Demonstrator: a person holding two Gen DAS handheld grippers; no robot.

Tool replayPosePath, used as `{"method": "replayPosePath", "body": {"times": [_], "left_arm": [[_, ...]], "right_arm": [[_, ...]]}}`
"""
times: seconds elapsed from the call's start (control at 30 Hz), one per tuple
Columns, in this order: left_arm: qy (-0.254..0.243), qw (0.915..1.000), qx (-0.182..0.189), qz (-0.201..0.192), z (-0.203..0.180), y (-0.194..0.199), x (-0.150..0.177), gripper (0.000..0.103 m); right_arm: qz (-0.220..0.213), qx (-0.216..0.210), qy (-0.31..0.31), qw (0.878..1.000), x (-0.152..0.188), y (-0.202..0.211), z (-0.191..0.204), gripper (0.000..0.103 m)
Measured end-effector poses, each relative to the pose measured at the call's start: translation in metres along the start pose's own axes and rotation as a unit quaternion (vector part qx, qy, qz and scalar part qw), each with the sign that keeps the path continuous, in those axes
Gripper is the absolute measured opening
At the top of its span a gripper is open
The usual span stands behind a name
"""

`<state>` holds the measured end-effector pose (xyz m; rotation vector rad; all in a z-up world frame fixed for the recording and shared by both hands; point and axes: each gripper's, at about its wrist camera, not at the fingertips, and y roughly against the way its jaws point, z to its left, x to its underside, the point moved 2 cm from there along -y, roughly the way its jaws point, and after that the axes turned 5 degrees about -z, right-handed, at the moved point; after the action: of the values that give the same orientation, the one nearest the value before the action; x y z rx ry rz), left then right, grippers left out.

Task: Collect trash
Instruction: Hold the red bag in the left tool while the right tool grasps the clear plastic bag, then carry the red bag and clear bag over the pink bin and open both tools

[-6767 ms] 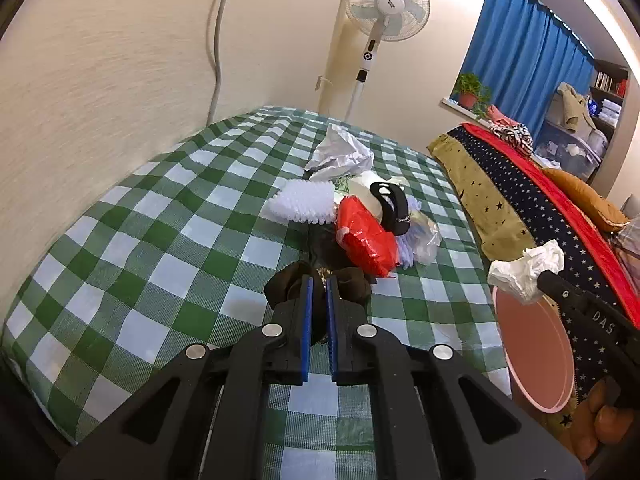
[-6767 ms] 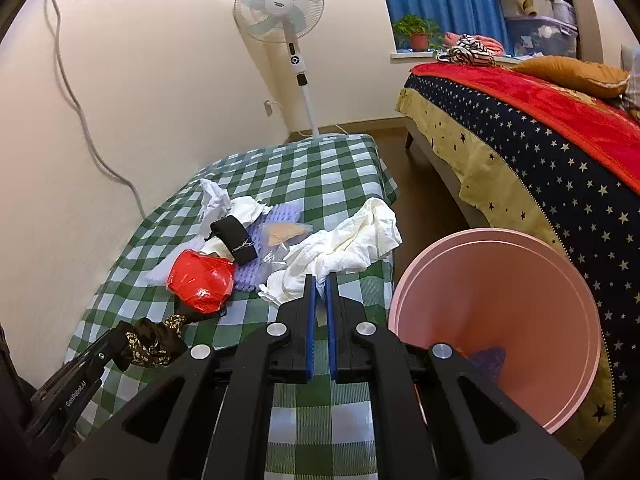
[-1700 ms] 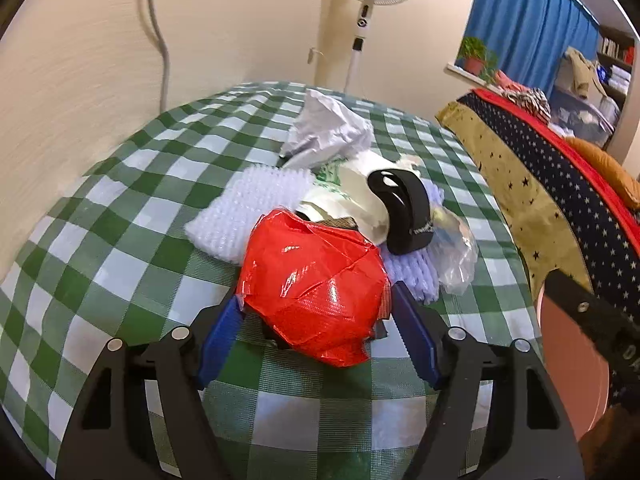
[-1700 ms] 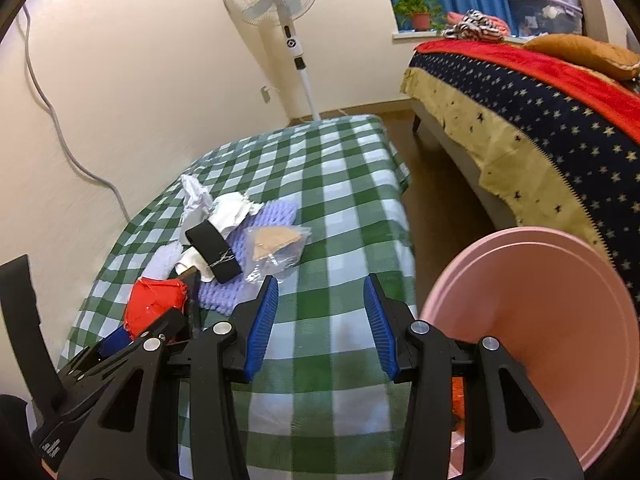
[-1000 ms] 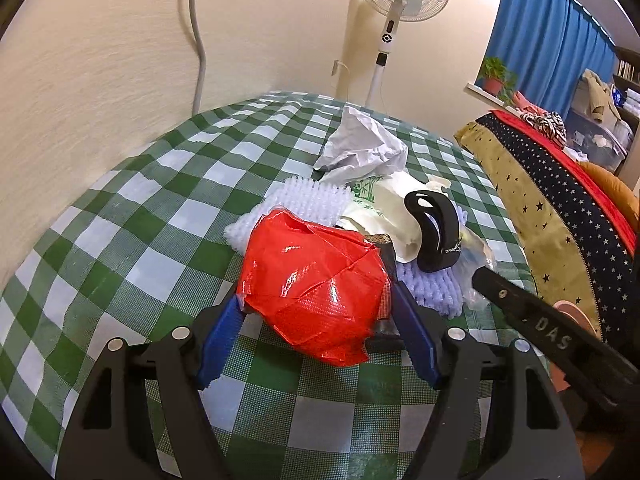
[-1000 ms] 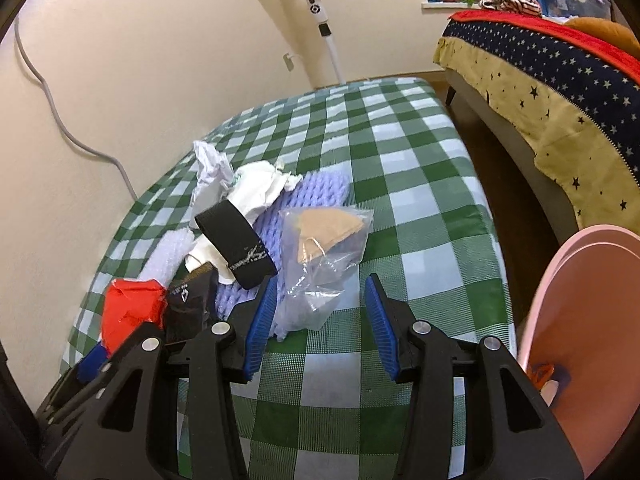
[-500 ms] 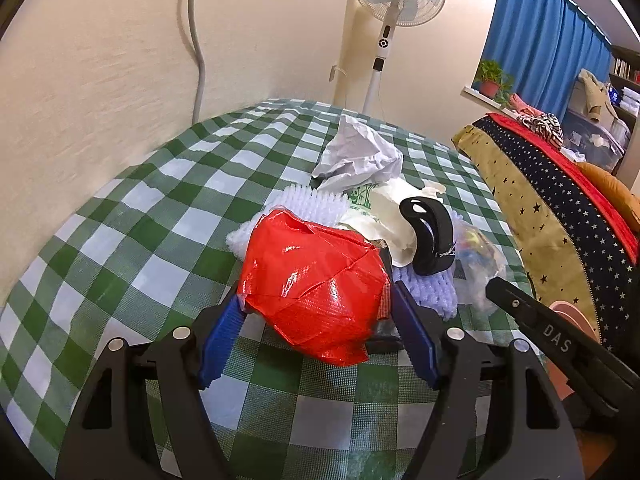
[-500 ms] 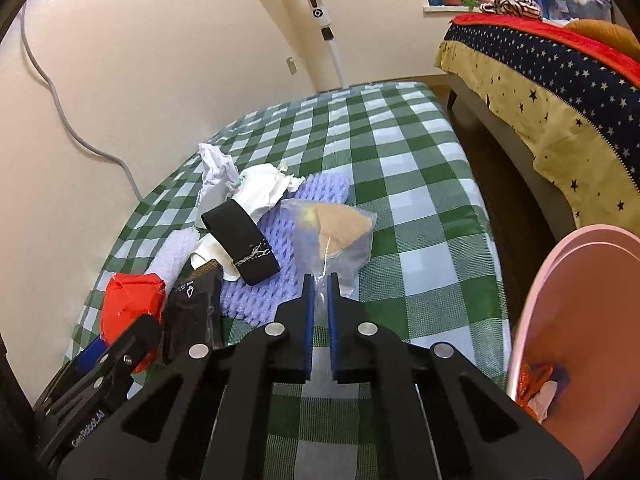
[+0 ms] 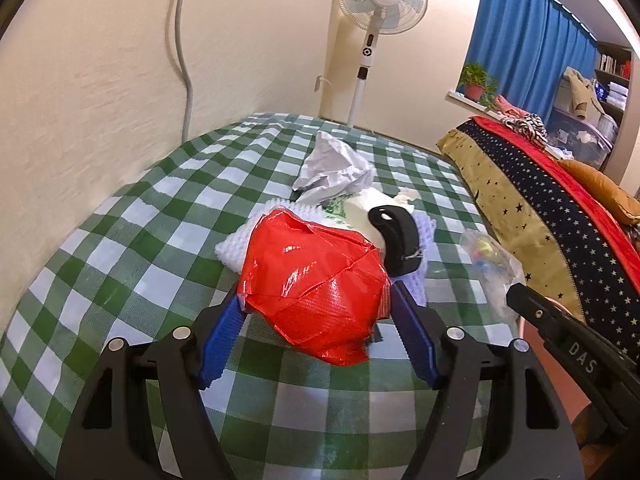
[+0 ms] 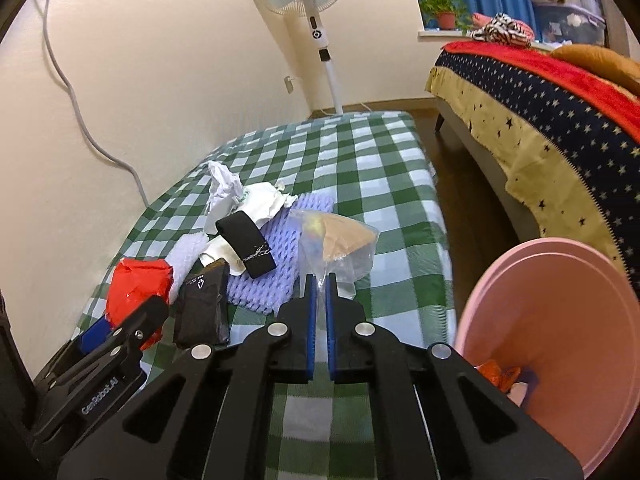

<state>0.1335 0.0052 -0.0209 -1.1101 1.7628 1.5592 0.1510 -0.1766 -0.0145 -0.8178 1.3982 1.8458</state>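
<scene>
My left gripper [image 9: 316, 308] is shut on a crumpled red plastic bag [image 9: 312, 280] and holds it above the green checked table [image 9: 120, 248]; the bag also shows in the right wrist view [image 10: 136, 284]. My right gripper [image 10: 319, 284] is shut on the edge of a clear plastic bag [image 10: 336, 244] with a tan piece inside, lifted off the cloth. A pink bin [image 10: 560, 344] stands low on the right, with some trash in its bottom.
More trash lies on the table: crumpled white paper [image 9: 336, 168], a black band [image 10: 246, 244], lilac foam netting [image 10: 272, 276], white foam netting [image 10: 188, 248], a black packet [image 10: 202, 304]. A fan [image 9: 380, 4] stands behind. A starred bed [image 10: 560, 120] is on the right.
My right gripper closed on the clear bag and lifted it. My left gripper raised the red bag slightly off the table, still gripped.
</scene>
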Motion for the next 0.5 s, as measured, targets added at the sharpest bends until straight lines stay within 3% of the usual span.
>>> {"method": "replayPosePath", "body": {"times": [0.5], "left_arm": [[-0.008, 0.9997, 0.02, -0.015, -0.017, 0.025, 0.0, 0.07]], "right_arm": [[-0.031, 0.02, 0.018, 0.999, -0.001, 0.055, -0.008, 0.004]]}}
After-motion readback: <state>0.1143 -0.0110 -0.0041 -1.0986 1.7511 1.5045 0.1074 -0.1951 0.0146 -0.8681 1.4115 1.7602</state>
